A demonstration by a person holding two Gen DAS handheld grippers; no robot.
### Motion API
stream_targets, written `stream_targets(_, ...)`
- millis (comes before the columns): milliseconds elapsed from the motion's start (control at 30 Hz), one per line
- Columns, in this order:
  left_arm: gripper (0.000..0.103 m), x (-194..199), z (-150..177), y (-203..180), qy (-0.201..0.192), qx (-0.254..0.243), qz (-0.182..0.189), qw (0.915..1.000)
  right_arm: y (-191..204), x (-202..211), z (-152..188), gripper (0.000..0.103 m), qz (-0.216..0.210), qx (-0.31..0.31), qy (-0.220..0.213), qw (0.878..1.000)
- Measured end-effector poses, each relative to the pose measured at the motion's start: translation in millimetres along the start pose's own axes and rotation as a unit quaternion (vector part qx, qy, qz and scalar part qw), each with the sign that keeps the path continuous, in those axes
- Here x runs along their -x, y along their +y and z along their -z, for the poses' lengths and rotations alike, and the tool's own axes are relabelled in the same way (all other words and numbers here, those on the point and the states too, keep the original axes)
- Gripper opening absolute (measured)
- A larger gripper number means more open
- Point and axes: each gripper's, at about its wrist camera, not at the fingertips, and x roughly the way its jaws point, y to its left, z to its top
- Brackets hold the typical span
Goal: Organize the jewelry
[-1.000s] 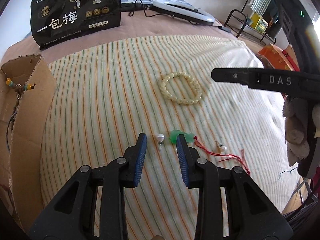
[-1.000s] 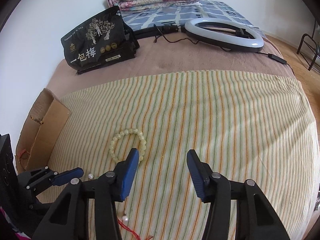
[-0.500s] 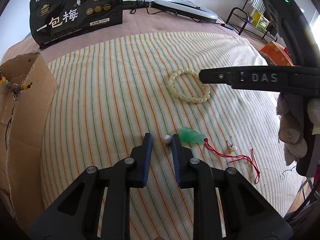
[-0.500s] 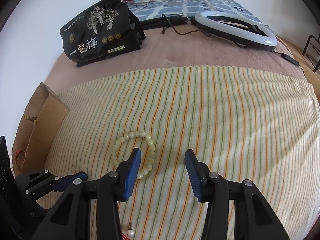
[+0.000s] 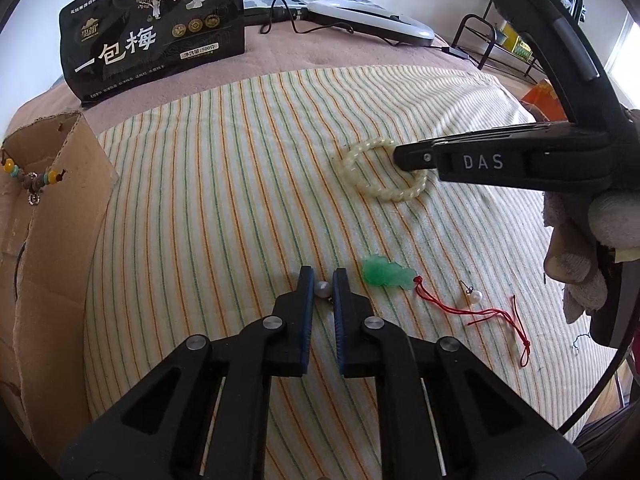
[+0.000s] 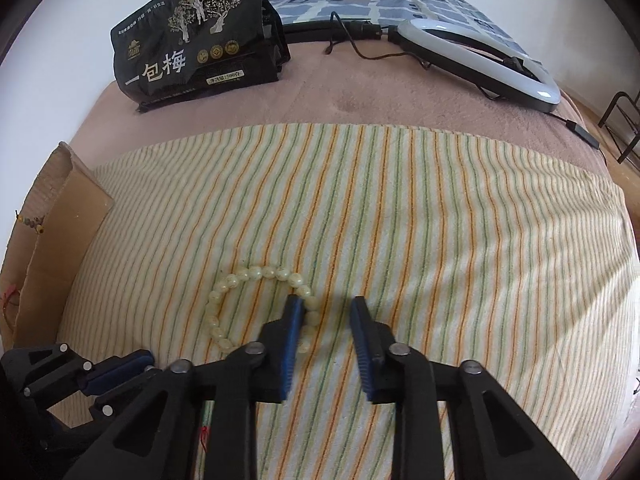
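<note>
Striped cloth (image 5: 240,200), bracelet (image 6: 256,276) partly tool-hidden

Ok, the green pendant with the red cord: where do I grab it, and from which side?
Take the green pendant by its carved body, not the red cord, which looks too thin and lies flat on the striped cloth. Come down from above, pinching across its short width. That also keeps you clear of the pearl earring beside the cord.

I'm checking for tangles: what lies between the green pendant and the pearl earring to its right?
In the left wrist view, the pendant's red cord trails over the striped cloth between the green pendant and that pearl earring.
</note>
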Motion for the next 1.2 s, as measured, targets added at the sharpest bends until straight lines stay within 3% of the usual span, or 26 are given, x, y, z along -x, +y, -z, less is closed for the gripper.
stream_targets(33,0.007,0.5,0.0,0.1,-0.001,0.001,0.000,1.0000,-0.4,0.5,0.6,0.008,0.001,0.000,-0.002,1.000)
stream_targets(233,0.007,7.6,0.6,-0.8,-0.008,0.003,0.001,1.0000,3.8,8.0,4.4,0.005,-0.004,0.005,-0.012,1.000)
stream_targets(467,0.007,24.1,0.3,-2.4,-0.025,0.002,0.005,0.9997,8.9,30.4,8.5,0.005,-0.019,0.003,-0.036,0.999)
stream_targets(1200,0.007,109.5,0.3,-0.6,-0.104,0.012,0.024,0.9942,24.4,122.6,26.8,0.005,-0.012,-0.001,-0.117,0.993)
